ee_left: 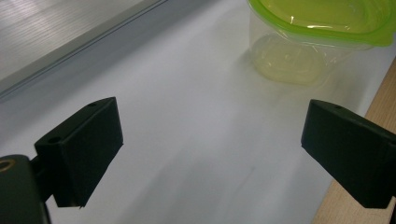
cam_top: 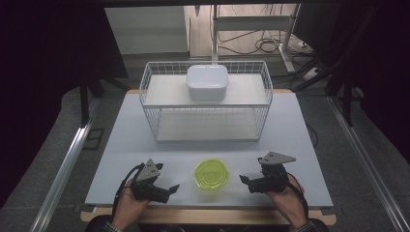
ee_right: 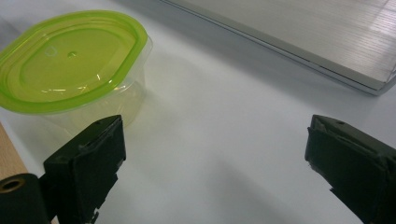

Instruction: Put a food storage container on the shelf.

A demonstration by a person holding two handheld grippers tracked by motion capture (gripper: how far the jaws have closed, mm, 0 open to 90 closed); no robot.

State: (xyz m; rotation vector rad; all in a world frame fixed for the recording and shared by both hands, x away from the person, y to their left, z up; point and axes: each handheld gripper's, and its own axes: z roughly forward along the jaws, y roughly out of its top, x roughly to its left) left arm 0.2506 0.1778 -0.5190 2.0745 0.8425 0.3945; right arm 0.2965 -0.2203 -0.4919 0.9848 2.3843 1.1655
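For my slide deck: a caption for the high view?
Open left gripper and right gripper flank a green-lidded container before a wire rack.

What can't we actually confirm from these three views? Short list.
- White lidded box on the wire rack, high view: the opaque lid hides any contents.
- Green-lidded container, left gripper view: cut off by the top and right edges.
- Same container, right gripper view: the left jaw covers part of its base; the tinted lid and wall leave the contents unclear.
- Person, high view: hands and forearms are cut off at the bottom edge.

wire basket (cam_top: 145,92) ahead, bare table (cam_top: 290,135) beside
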